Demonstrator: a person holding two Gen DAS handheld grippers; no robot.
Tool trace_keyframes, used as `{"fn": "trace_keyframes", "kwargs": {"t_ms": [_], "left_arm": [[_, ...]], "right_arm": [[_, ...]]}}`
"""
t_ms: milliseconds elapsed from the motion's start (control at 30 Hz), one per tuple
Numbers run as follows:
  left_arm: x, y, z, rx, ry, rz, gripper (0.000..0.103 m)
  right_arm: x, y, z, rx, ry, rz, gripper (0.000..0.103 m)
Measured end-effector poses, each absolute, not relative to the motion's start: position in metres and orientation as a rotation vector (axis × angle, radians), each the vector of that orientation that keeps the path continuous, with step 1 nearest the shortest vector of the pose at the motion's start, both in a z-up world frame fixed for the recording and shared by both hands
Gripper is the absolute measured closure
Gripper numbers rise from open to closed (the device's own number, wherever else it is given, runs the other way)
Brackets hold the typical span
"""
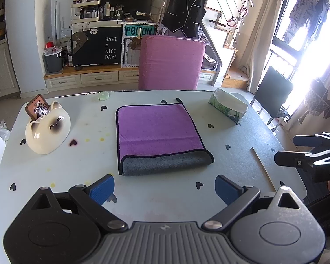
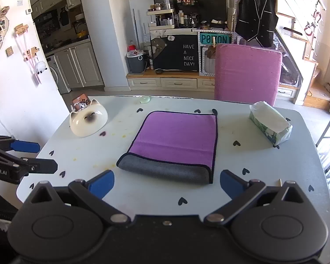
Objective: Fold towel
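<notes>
A purple towel with a grey underside and dark trim lies folded flat in the middle of the white table. Its near edge shows a grey rolled fold. It also shows in the right wrist view. My left gripper is open and empty, just short of the towel's near edge. My right gripper is open and empty, also just short of the near edge. Each gripper shows in the other's view: the right one at the right, the left one at the left.
A white cat-shaped ceramic holder stands at the table's far left. A tissue box sits at the far right. A small green disc lies at the far edge. A pink chair stands behind the table. A thin stick lies near the right edge.
</notes>
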State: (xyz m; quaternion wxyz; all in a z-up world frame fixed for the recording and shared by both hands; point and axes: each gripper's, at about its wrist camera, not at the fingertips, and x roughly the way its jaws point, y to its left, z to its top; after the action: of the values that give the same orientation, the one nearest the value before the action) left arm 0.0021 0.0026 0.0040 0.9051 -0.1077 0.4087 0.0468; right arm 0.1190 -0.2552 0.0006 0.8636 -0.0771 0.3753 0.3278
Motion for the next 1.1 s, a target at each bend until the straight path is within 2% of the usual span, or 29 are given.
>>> {"fn": "trace_keyframes", "kwargs": {"t_ms": [567, 1100], "left_arm": [[0.034, 0.006, -0.01, -0.188, 0.854, 0.116, 0.005], [0.073, 0.027, -0.055, -0.172, 0.897, 0.116, 0.005]], "right_arm": [[0.146, -0.251, -0.01, -0.175, 0.786, 0.675, 0.001], [0.182, -0.238, -0.05, -0.205, 0.78, 0.646, 0.001]]}}
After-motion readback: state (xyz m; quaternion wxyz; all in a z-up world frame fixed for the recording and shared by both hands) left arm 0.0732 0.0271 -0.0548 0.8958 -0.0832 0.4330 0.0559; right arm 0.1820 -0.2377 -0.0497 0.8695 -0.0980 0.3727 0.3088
